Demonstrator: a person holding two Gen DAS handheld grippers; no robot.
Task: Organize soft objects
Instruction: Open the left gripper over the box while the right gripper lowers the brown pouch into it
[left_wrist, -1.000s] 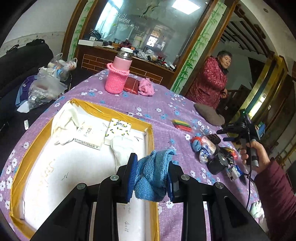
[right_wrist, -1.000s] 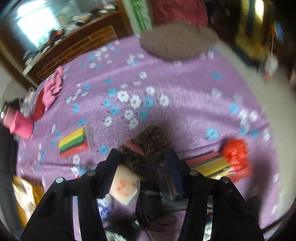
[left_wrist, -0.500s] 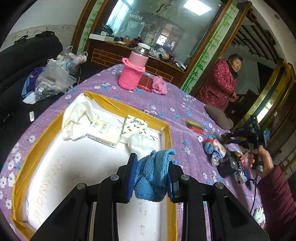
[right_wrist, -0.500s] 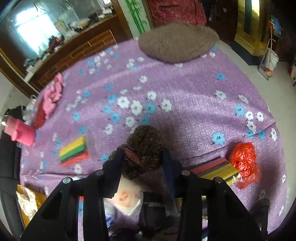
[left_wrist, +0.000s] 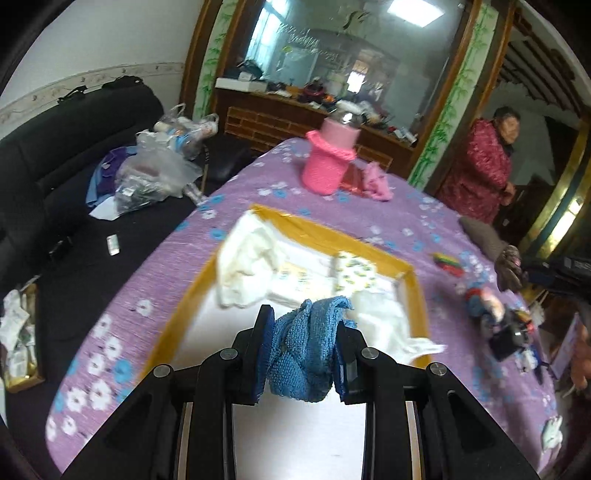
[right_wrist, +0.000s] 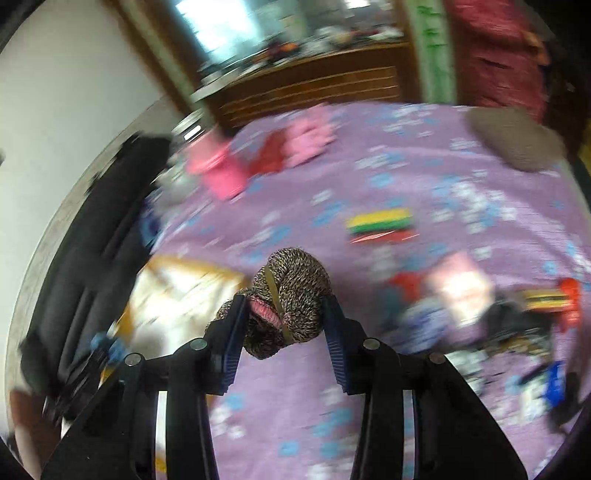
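Left claw (left_wrist: 302, 354) clamps blue cloth (left_wrist: 304, 354) over tray (left_wrist: 410, 273) — right claw (right_wrist: 284, 317) grips brown knit roll (right_wrist: 291, 295).

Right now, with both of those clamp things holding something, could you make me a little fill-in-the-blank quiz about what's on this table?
1. The left gripper is shut on a knitted cloth coloured ____.
2. The right gripper clamps a brown speckled knit bundle with a ____ cuff showing.
3. The white tray has a rim coloured ____.
4. The tablecloth is ____ with a flower print.

Missing words: blue; pink; yellow; purple
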